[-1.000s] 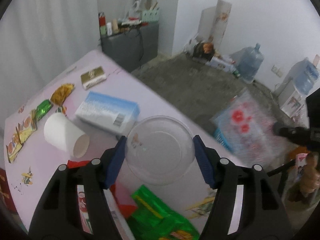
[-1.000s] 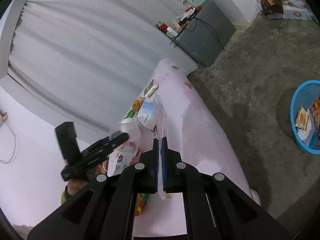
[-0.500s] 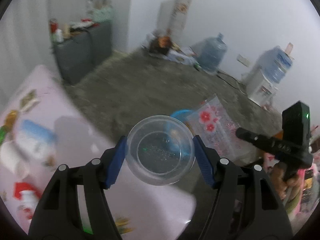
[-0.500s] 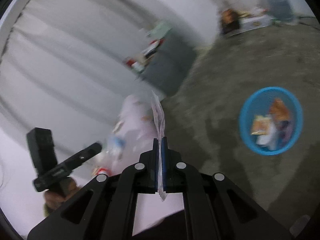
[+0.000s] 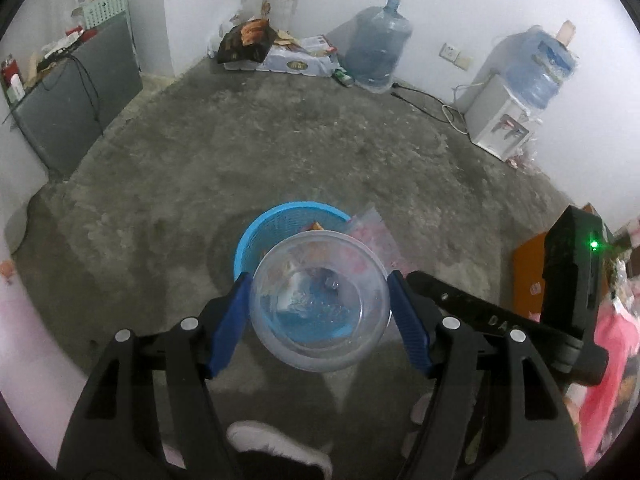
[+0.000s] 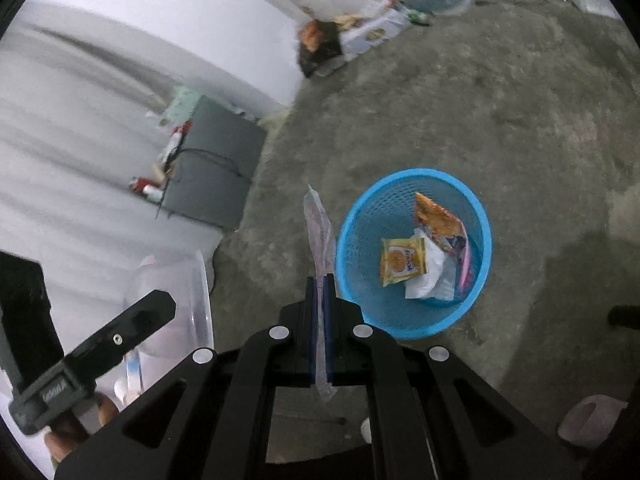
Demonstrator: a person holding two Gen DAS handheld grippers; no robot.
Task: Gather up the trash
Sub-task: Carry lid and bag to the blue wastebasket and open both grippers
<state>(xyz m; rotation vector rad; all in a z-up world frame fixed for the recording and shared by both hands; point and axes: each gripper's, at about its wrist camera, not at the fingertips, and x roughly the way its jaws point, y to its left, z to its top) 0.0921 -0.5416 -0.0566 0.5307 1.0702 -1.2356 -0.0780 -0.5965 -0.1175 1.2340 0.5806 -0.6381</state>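
Note:
My left gripper (image 5: 320, 300) is shut on a clear plastic cup (image 5: 320, 300), its mouth facing the camera, held above a blue mesh basket (image 5: 256, 236) on the floor. My right gripper (image 6: 319, 292) is shut on a thin clear plastic wrapper (image 6: 318, 224) that stands edge-on, just left of the same blue basket (image 6: 360, 216). The basket holds a yellow packet (image 6: 402, 262), an orange wrapper (image 6: 438, 216) and a white wrapper (image 6: 430, 276). In the left wrist view the wrapper (image 5: 370, 228) shows beside the basket, with the right gripper's body (image 5: 572, 280) at the right. The cup (image 6: 176, 300) also shows in the right wrist view.
Bare concrete floor (image 5: 280, 152) surrounds the basket. A dark cabinet (image 5: 76, 100) stands at the left wall, water jugs (image 5: 378, 48) and a dispenser (image 5: 500, 128) along the far wall. The pink table edge (image 5: 24, 340) is at the left. A shoe (image 5: 276, 448) is below.
Both grippers have swung away from the pink table to the floor, and now hold the cup and the wrapper over and beside the blue basket.

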